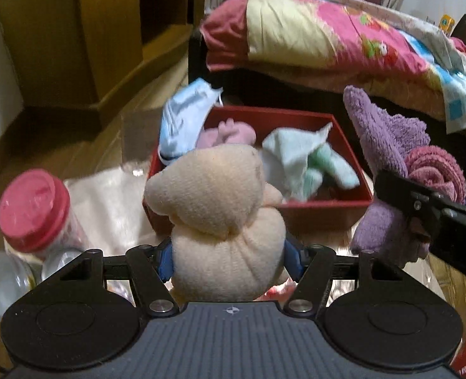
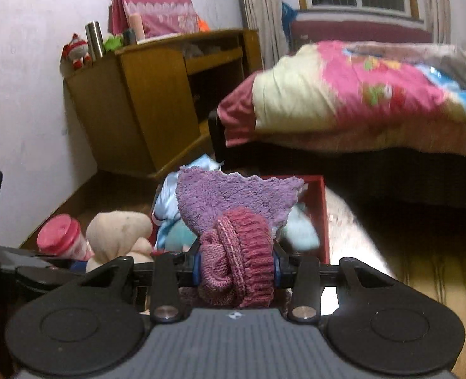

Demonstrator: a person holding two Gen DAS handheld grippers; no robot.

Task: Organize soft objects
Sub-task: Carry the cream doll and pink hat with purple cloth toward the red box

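Note:
My left gripper (image 1: 229, 262) is shut on a beige plush toy (image 1: 220, 208) and holds it just in front of the red box (image 1: 321, 211). The box holds a pink cloth (image 1: 233, 132), a white cloth (image 1: 296, 151), a mint cloth (image 1: 330, 167), and a light blue garment (image 1: 185, 117) draped over its left wall. My right gripper (image 2: 236, 265) is shut on a pink knitted roll (image 2: 242, 259) together with a purple fuzzy cloth (image 2: 233, 195). In the left wrist view the same bundle (image 1: 387, 145) hangs to the right of the box. The beige toy (image 2: 116, 233) shows at left in the right wrist view.
A jar with a pink lid (image 1: 34, 211) and clear round containers (image 1: 2, 281) stand at the left. A bed with a colourful quilt (image 1: 343, 38) lies behind the box. A wooden cabinet (image 2: 157, 94) stands at the back left. White plastic sheet (image 1: 106, 202) covers the surface.

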